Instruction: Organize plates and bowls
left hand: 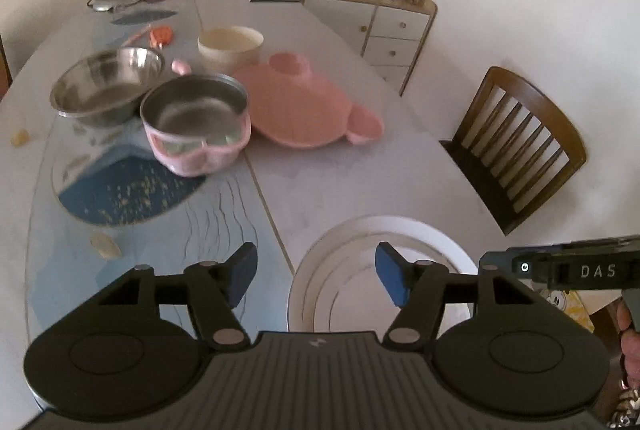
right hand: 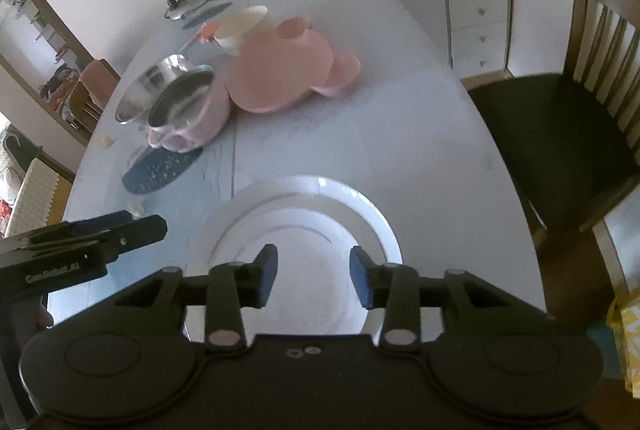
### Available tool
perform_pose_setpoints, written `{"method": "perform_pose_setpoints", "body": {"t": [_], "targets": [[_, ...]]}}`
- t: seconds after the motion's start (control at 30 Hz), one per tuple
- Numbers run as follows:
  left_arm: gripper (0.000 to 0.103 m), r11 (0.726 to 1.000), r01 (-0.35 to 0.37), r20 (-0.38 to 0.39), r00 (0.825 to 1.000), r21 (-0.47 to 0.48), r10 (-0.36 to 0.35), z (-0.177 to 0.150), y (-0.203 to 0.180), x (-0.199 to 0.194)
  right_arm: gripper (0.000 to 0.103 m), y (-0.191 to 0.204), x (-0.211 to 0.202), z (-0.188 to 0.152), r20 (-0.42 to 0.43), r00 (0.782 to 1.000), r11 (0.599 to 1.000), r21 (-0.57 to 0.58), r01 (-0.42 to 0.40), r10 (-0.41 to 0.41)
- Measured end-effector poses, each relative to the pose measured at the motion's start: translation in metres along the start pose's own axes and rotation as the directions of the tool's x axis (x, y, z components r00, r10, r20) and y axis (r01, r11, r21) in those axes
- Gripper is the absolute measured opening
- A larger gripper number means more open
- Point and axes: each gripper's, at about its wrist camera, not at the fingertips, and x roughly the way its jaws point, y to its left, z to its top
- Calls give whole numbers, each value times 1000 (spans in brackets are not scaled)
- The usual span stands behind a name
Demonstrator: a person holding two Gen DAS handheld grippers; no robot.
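On the table point(right hand: 420, 134) the white plate point(right hand: 372, 226) lies flat at the near edge; the pink plate point(left hand: 296, 102), steel bowl point(left hand: 108, 86), pink-sided bowl point(left hand: 196, 126) and cream bowl point(left hand: 230, 46) remain unstacked beyond. Left tongs point(left hand: 316, 272) and right tongs point(right hand: 313, 276) hang open, empty.

Both grippers, the left gripper point(left hand: 316, 276) and the right gripper point(right hand: 313, 276), are matte black with blue pads point(left hand: 390, 276), silver pivot pins, ribbed housing; one side reads "DAS", perhaps partly cut off.
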Motion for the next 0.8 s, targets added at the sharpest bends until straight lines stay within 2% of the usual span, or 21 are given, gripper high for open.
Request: {"method": "perform_pose_setpoints", "body": {"t": [0.03, 0.17, 0.37, 0.5, 0.8], "targets": [[65, 1000, 0, 3, 1000, -1, 0, 4, 0, 0, 46, 0, 0, 4, 6, 1000, 1000, -4, 2, -2], [69, 1000, -16, 22, 1000, 11, 15, 21, 1, 3, 63, -1, 1, 25, 36, 999, 1000, -19, 12, -12], [76, 998, -52, 42, 998, 29, 51, 56, 6, 17, 78, -6, 14, 59, 48, 998, 998, -51, 31, -29], [77, 995, -84, 47, 996, 46, 82, 83, 9, 34, 89, -4, 24, 82, 57, 996, 993, -94, 72, -67], [77, 981, -174, 34, 985, 84, 171, 141, 20, 77, 94, -5, 56, 124, 62, 988, 975, -165, 151, -143]]}}
